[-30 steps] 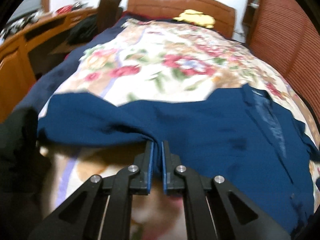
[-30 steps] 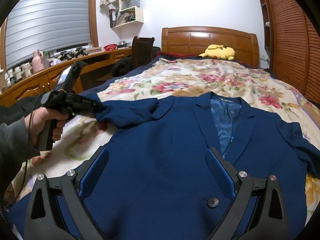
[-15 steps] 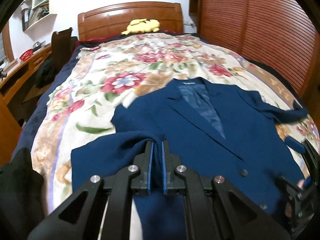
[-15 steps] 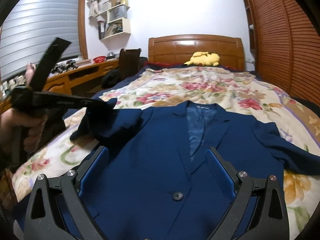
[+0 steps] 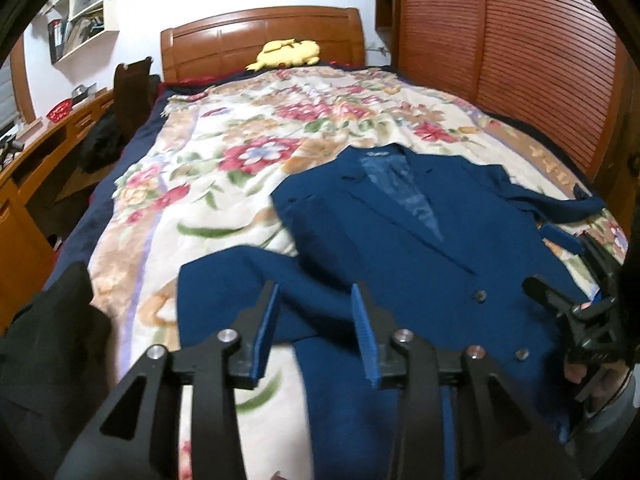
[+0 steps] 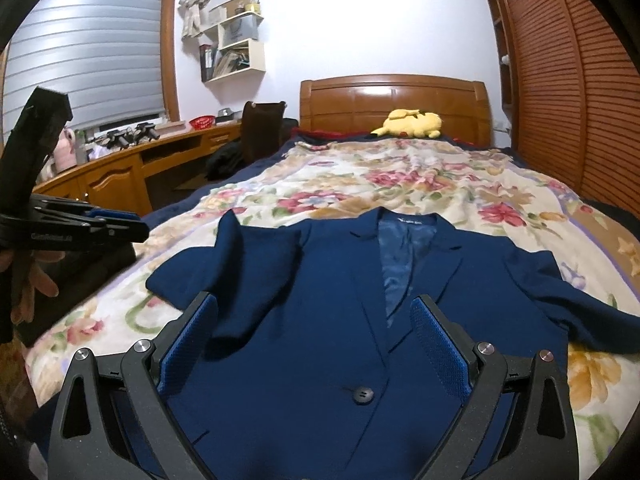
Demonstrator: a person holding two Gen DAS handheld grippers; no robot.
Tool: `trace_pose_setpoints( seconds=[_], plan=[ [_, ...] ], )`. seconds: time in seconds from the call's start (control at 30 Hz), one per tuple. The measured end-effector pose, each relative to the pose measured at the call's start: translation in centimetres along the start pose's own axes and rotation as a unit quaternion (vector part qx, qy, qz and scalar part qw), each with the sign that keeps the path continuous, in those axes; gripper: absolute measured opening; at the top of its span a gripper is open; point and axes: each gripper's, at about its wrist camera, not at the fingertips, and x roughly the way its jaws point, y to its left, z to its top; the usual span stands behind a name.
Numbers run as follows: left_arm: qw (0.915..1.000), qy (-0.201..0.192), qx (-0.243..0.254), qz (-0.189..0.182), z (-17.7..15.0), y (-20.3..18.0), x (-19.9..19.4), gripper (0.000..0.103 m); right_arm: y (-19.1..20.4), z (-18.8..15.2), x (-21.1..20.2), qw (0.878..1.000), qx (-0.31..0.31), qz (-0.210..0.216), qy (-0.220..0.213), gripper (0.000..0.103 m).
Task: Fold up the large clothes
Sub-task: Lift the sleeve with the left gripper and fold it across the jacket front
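Floral blanket covers bed; yellow plush toy rests at wooden headboard. We see navy jacket lying face up on blanket, buttoned, near sleeve folded across itself. Our left gripper hovers over sleeve, jaws opening, nothing between them. Our right gripper hangs above jacket front, jaws wide apart, empty.
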Motion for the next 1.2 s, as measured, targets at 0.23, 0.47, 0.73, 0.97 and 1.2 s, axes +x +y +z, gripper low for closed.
trace_pose_setpoints(
  seconds=[0.23, 0.47, 0.73, 0.97, 1.2],
  plan=[
    [0.9984, 0.043, -0.017, 0.032, -3.2, 4.3, 3.8, 0.045, 1.4, -0.5, 1.3, 1.000, -0.013, 0.010, 0.012, 0.099],
    [0.9943, 0.078, -0.059, 0.043, -5.3, 8.8, 8.0, 0.054, 2.2, -1.3, 3.2, 0.999, -0.024, 0.015, 0.033, 0.099],
    [0.9888, 0.094, -0.100, 0.059, -6.4, 13.0, 11.3, 0.055, 2.4, -1.6, 4.3, 0.998, -0.027, 0.020, 0.045, 0.099],
    [0.9865, 0.099, -0.116, 0.059, -6.4, 14.4, 13.1, 0.056, 2.5, -1.9, 4.8, 0.998, -0.031, 0.022, 0.052, 0.099],
    [0.9865, 0.105, -0.108, 0.064, -6.2, 14.0, 14.1, 0.056, 2.6, -2.0, 4.9, 0.998, -0.032, 0.024, 0.055, 0.099]
  ],
)
